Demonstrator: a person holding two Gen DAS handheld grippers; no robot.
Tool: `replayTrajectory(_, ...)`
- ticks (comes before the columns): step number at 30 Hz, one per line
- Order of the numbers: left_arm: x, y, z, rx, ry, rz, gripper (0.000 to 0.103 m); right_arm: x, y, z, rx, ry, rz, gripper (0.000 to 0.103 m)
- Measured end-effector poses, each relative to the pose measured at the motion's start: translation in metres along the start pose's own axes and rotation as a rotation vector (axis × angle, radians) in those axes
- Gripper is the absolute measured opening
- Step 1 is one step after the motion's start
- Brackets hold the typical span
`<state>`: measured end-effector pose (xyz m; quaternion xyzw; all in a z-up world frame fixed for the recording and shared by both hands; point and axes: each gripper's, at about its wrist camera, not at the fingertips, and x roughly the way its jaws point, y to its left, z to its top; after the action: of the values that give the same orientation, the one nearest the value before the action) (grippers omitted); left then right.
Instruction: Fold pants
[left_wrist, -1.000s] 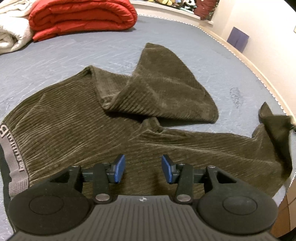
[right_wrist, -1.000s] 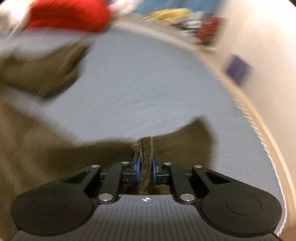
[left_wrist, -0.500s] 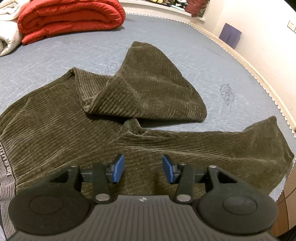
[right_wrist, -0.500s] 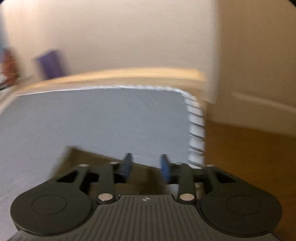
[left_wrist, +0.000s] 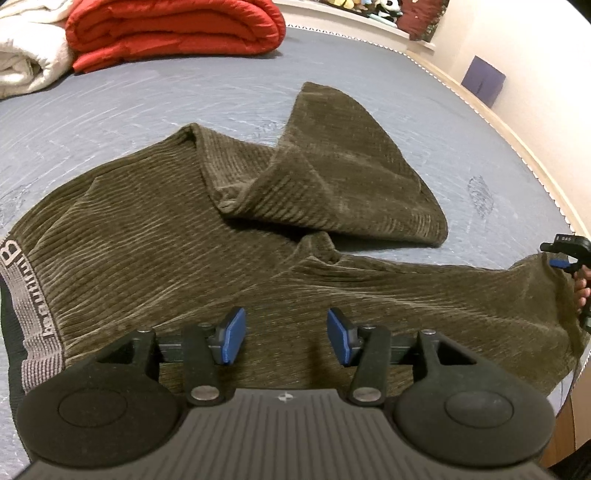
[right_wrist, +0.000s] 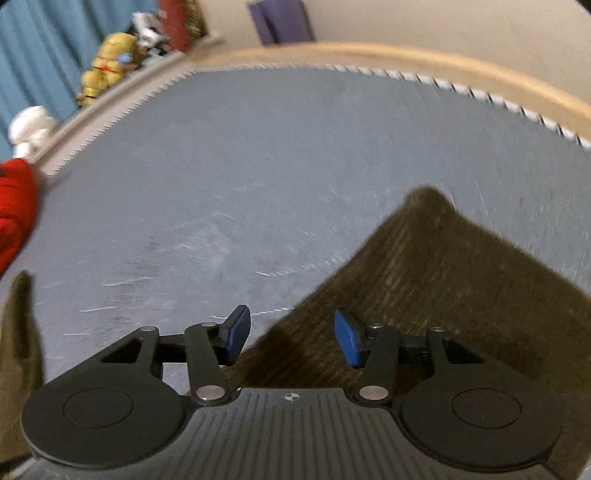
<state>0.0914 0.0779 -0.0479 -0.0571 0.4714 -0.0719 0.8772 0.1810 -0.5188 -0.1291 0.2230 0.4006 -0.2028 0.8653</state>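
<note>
Released a second ago, the leg cuff no longer sits in the right gripper (right_wrist: 291, 338), whose jaws now stand apart over the hem.
Olive pants (left_wrist: 155, 236) sprawl on the bed (left_wrist: 147, 99), far leg doubled back; left gripper (left_wrist: 286, 341) hovers, jaws opening and empty. Folding seems barely begun; right view is blurred.

I count 1 pair of pants (left_wrist: 155, 236), 2 grippers, 1 red quilt (left_wrist: 173, 29), 1 white blanket (left_wrist: 26, 62), 1 purple box (left_wrist: 483, 79).
</note>
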Motion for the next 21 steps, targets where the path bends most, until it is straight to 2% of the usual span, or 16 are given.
replayTrajectory(1, -0.001, 0.003, 0.000, -0.004, -0.001, 0.000, 0.054, 0.002, 0.006, 0.001, -0.035, -0.019, -0.039, 0.046)
replayTrajectory(3, -0.002, 0.007, 0.001, -0.010, -0.002, -0.002, 0.055, 0.007, 0.020, -0.001, -0.107, -0.026, -0.161, 0.016)
replayTrajectory(6, -0.002, 0.012, 0.003, -0.017, -0.003, -0.002, 0.055, 0.014, 0.038, -0.001, -0.156, -0.050, -0.250, 0.007)
replayTrajectory(8, -0.002, 0.013, 0.003, -0.018, -0.002, -0.001, 0.055, 0.013, 0.039, 0.001, -0.130, -0.087, -0.266, 0.005)
replayTrajectory(11, -0.001, 0.015, 0.002, -0.011, 0.001, 0.000, 0.055, -0.013, 0.029, 0.018, -0.032, -0.243, -0.257, 0.005)
replayTrajectory(14, 0.001, 0.018, 0.000, -0.001, 0.010, -0.006, 0.055, -0.011, 0.028, 0.031, -0.045, -0.242, -0.183, 0.005)
replayTrajectory(17, 0.004, 0.022, -0.004, 0.009, 0.029, -0.003, 0.055, 0.010, 0.021, 0.030, -0.034, -0.123, -0.158, 0.010)
replayTrajectory(19, 0.007, 0.027, -0.008, 0.014, 0.044, 0.002, 0.055, 0.010, 0.013, 0.027, -0.034, -0.116, -0.161, 0.024)
replayTrajectory(20, 0.010, 0.031, -0.011, 0.012, 0.055, 0.004, 0.055, 0.006, 0.008, 0.027, -0.031, -0.129, -0.173, 0.041)
replayTrajectory(21, 0.012, 0.035, -0.013, 0.008, 0.067, 0.003, 0.055, 0.001, 0.003, 0.028, -0.021, -0.145, -0.177, 0.049)
